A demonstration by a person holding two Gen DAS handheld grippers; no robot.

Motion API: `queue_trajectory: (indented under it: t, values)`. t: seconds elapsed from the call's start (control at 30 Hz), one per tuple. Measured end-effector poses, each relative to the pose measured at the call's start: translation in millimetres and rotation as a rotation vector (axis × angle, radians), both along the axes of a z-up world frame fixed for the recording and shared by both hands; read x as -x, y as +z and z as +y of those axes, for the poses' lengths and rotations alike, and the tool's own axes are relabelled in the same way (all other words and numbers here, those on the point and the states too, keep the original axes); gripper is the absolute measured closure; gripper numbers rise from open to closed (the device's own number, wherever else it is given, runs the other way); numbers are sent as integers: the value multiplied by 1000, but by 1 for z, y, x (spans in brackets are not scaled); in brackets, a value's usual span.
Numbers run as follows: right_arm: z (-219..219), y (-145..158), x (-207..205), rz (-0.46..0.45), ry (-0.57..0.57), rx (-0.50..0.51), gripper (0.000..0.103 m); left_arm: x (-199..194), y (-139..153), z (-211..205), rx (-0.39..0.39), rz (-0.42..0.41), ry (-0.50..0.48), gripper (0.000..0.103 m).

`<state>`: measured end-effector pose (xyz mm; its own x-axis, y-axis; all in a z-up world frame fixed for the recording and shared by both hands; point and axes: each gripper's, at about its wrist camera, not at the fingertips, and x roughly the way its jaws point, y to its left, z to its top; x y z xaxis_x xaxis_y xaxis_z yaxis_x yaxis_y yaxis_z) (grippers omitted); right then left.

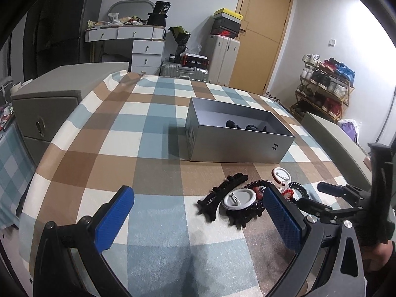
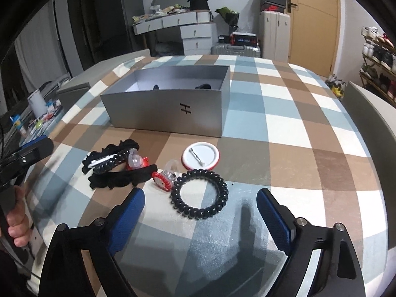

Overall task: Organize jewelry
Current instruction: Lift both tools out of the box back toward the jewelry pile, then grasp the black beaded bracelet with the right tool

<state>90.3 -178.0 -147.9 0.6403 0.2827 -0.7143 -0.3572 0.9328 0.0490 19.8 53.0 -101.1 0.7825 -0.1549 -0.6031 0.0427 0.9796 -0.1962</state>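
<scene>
An open grey box (image 1: 237,133) (image 2: 170,104) stands on the checked tablecloth with dark items inside. In front of it lie loose accessories: a black spiral hair tie (image 2: 199,194) (image 1: 298,190), a red-rimmed white pin badge (image 2: 200,158) (image 1: 281,174), a second white badge (image 1: 238,199), black hair clips (image 1: 222,190) (image 2: 116,175) and clear-and-red rings (image 2: 164,175). My left gripper (image 1: 198,220) is open, above the cloth just left of the pile. My right gripper (image 2: 200,215) is open, with the spiral hair tie just ahead between its fingers.
The table (image 1: 138,128) has a grey chair back (image 1: 339,146) at its right and a grey cabinet (image 1: 49,104) at its left. Behind are a white dresser (image 1: 138,42), suitcases (image 1: 222,57), a wooden door (image 1: 262,29) and a shoe rack (image 1: 324,84).
</scene>
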Motion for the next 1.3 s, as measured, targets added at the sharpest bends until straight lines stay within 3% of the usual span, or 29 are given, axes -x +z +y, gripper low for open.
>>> queue_trajectory:
  t: [0.3, 0.37, 0.57, 1.3]
  values:
    - [10, -8, -4, 25, 1, 94, 36, -1, -4, 4, 32, 25, -17, 1]
    - [10, -7, -3, 17, 6, 96, 51, -2, -3, 5, 33, 27, -14, 1]
    - [13, -6, 2, -5, 23, 120, 64, -1, -2, 6, 36, 27, -19, 1]
    - [-18, 1, 10, -3, -13, -65, 68, -3, 5, -3, 44, 36, -62, 1]
